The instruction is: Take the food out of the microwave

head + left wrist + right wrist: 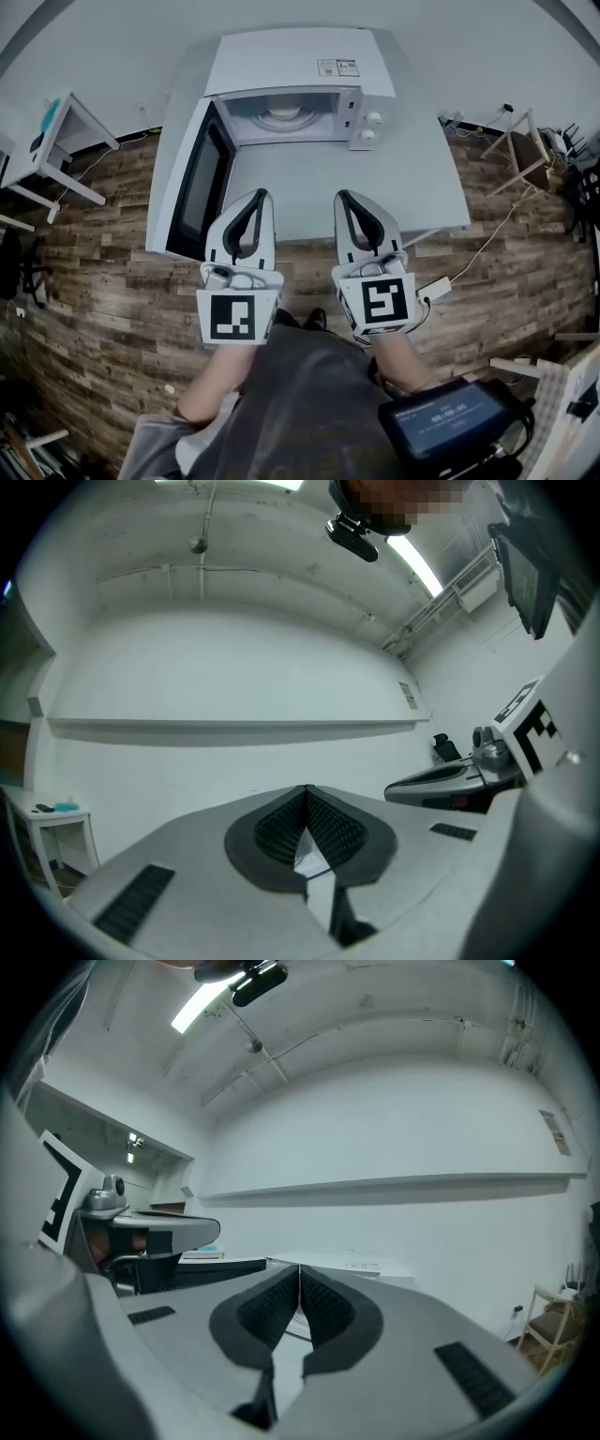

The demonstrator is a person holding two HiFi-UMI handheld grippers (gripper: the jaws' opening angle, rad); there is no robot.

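Boxy white microwave (300, 66) sits on the far side of a smooth white worktop (394, 187), its dark-glazed door (202, 183) swung open left. The food (283, 112), round and pale, sits inside the cavity. Left claw (262, 194) and right claw (343, 196) are at the near edge, ribbed pads pressed together, empty.

Both hand-held grippers (262, 194) (343, 195), jaws together

A label (337, 67) is sitting on the microwave (291, 56) top, too small to read. Black square code markers are showing on the left gripper (262, 193) and right gripper (342, 195). Blurred digits are glowing on a screen (448, 414).
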